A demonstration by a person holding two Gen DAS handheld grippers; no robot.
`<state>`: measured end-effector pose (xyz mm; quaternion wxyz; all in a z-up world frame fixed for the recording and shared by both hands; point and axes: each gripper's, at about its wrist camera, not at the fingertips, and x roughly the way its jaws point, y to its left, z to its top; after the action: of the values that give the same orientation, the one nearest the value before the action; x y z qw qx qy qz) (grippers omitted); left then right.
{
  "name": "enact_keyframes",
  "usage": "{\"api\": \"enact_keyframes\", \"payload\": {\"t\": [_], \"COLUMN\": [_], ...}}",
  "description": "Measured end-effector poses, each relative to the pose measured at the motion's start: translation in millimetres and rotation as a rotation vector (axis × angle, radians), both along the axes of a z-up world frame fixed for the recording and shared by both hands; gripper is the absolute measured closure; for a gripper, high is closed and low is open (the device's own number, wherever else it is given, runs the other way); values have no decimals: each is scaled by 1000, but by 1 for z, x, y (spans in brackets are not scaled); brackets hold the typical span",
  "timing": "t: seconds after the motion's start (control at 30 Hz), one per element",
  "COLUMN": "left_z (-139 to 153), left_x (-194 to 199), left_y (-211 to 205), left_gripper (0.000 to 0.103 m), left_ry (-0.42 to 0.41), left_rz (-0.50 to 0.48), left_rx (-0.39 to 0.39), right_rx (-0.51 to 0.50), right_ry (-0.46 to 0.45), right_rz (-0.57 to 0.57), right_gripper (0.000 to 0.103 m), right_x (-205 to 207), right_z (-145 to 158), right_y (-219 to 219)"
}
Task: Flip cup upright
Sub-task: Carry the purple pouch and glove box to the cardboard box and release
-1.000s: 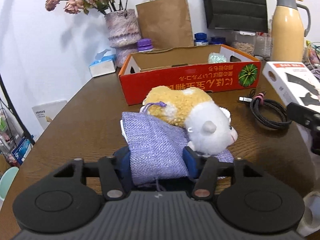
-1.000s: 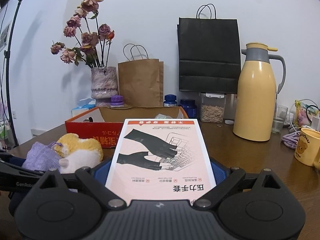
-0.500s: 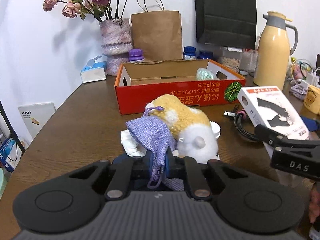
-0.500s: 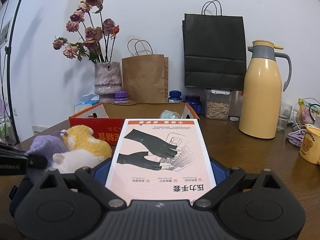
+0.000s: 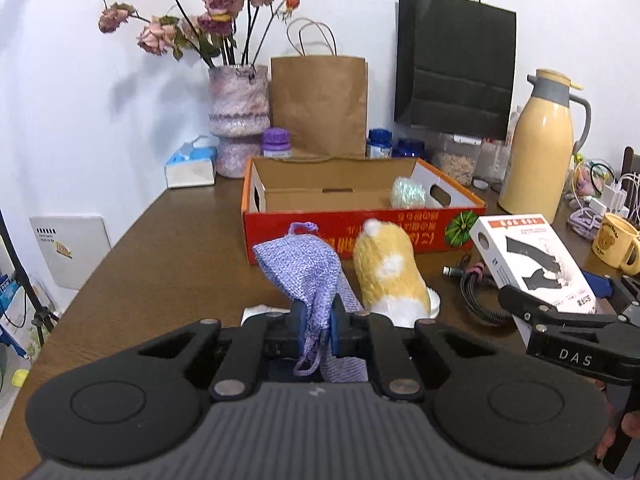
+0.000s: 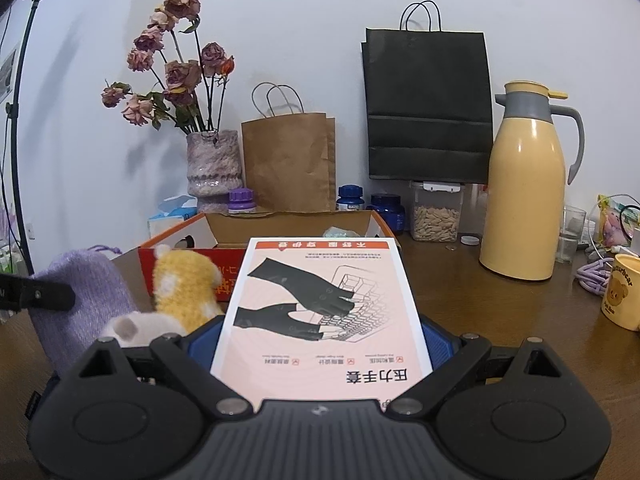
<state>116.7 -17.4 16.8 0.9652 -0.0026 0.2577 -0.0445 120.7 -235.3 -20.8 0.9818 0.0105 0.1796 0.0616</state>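
Two grippers, both loaded. Left gripper (image 5: 318, 330) fingers pinched narrow on a purple drawstring pouch (image 5: 308, 272), pouch lifted and hanging between the blue pads, cord loop dangling below. Right gripper (image 6: 320, 344) fingers spread wide around a white glove box (image 6: 322, 308), box lying flat between them, printed face up. Yellow bear cup (image 6: 622, 296) stands upright near the right edge of the desk (image 6: 500, 312), handle not visible in the right wrist view; in the left wrist view the same cup (image 5: 614, 246) sits well apart from both grippers, handle to its right. Plush toy (image 5: 390, 280) lies just beside the pouch, in front of the red cardboard box (image 5: 360, 236). Black cable coil (image 5: 476, 292) between plush and glove box. Yellow thermos (image 6: 524, 188) toward the back edge.
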Motion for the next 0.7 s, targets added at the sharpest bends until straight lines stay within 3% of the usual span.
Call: {"api": "enact_keyframes", "payload": {"t": [0.7], "left_z": [46], "left_x": [26], "left_y": [2], "left_gripper": [92], "left_ry": [-117], "left_rz": [-12], "left_rx": [-50], "right_rx": [9], "right_ry": [-30], "right_rz": [55], "right_gripper": [7], "right_x": [31], "right_z": [43], "right_y": [11]}}
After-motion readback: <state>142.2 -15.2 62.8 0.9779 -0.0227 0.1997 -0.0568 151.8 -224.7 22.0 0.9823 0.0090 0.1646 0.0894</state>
